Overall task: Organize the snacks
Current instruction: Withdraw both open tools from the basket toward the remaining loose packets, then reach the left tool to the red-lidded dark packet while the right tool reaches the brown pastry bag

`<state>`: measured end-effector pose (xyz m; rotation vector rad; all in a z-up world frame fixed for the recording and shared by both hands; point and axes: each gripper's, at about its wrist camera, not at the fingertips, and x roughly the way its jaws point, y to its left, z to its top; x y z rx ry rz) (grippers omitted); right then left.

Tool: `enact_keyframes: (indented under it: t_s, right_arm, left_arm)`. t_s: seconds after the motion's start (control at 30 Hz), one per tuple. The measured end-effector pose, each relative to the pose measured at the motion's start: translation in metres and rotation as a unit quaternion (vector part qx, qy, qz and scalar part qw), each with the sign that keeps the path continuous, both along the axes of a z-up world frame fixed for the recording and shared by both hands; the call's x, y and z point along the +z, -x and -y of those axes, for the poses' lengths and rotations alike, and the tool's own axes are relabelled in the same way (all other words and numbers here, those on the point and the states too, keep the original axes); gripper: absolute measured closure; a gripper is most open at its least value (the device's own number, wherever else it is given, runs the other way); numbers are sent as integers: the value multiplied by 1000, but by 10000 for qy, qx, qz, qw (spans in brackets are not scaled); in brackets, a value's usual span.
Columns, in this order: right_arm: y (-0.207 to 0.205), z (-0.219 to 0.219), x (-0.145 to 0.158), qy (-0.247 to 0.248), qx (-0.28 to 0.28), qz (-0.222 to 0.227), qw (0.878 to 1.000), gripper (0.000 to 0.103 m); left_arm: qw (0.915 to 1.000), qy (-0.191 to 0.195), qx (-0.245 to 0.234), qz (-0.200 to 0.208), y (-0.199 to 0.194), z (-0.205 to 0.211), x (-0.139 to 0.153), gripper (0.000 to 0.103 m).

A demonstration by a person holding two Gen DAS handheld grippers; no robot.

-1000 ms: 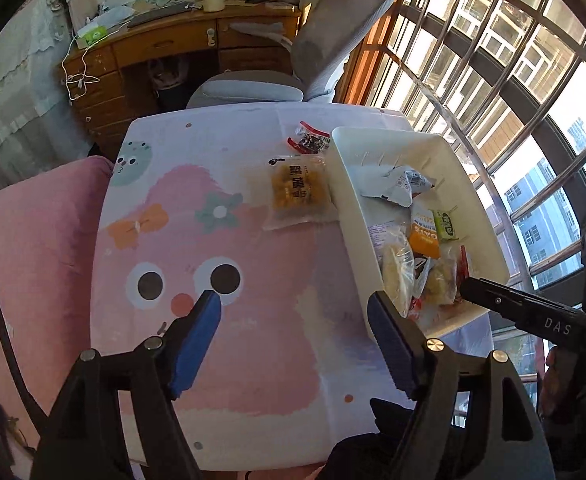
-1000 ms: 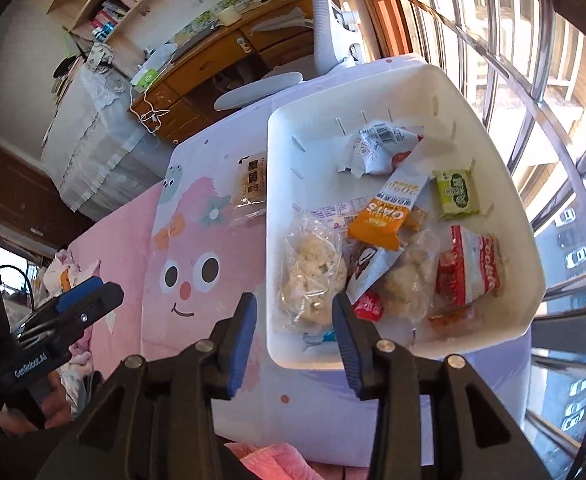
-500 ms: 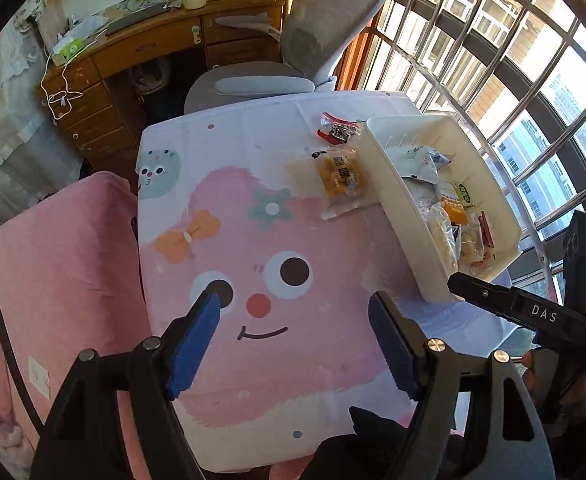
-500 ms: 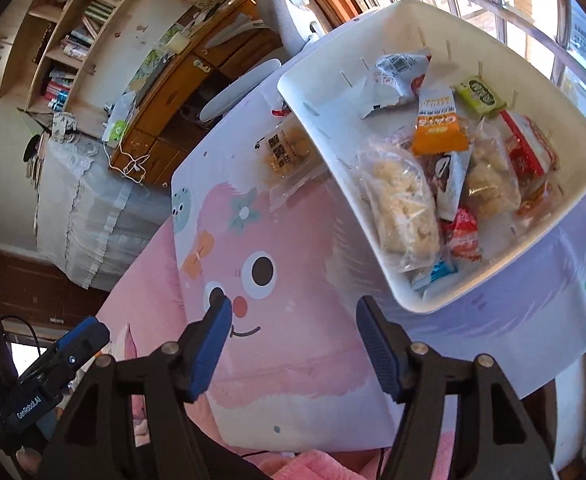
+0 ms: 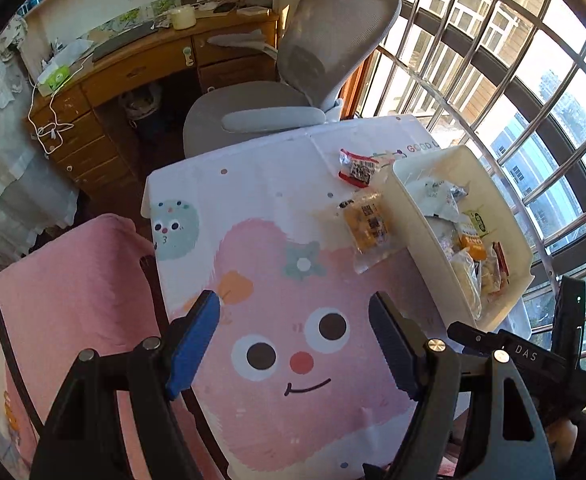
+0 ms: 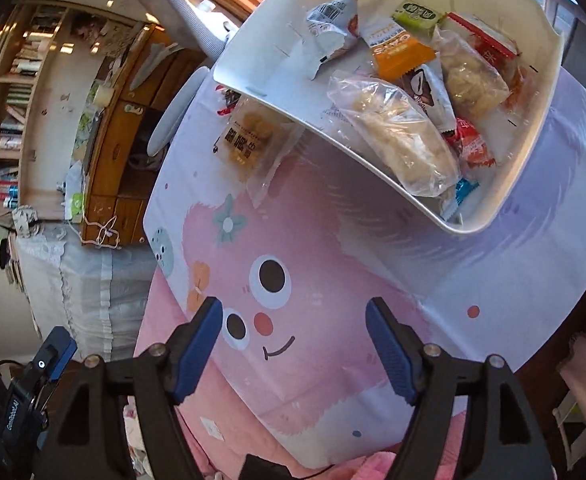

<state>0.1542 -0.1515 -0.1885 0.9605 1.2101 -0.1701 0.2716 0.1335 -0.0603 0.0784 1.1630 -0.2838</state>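
1. Left gripper (image 5: 293,344): jaws wide apart, holding nothing, above the cartoon tablecloth (image 5: 277,184).
2. Yellow snack packet (image 5: 367,226) lies just beside the white bin (image 5: 413,224); approach from above, pinch its edges.
3. Right gripper (image 6: 293,344): jaws just opened, nothing between them.

clear: tablecloth (image 5: 293,420) centre, left | blocked: white bin (image 5: 425,240) right, yellow packet (image 5: 367,226) beside it

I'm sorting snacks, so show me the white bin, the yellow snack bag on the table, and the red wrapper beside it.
white bin (image 5: 413,216), left wrist view, its near side wall
yellow snack bag (image 5: 367,222), left wrist view, its printed middle
red wrapper (image 5: 359,168), left wrist view, its middle
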Motion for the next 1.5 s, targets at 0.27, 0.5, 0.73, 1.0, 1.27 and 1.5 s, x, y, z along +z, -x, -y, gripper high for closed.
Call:
enact_keyframes:
  t_s: [0.27, 0.5, 0.73, 1.0, 1.27, 1.5]
  right_arm:
    - [-37, -11, -8, -216, -749, 80, 9969, 23]
    - [-82, -17, -17, -184, -1185, 245, 9925, 20]
    - [-126, -18, -39, 4, -1607, 142, 9869, 17]
    - [-159, -11, -63, 199, -2094, -177, 9775, 13]
    - [-169, -7, -80, 502, -2362, -629, 9684, 12]
    - [-179, -4, -98, 501, -2240, -896, 9692, 11]
  left_arm:
    - [9995, -79, -201, 241, -61, 21, 6, 27]
    - [9985, -242, -460, 187, -124, 49, -12, 27]
    - [9971, -278, -706, -102, -191, 74, -55, 27]
    - [9944, -124, -996, -331, -238, 108, -109, 27]
    - [9871, -156, -1389, -777, -271, 144, -159, 27]
    - [9795, -83, -1629, -1181, -281, 173, -193, 27]
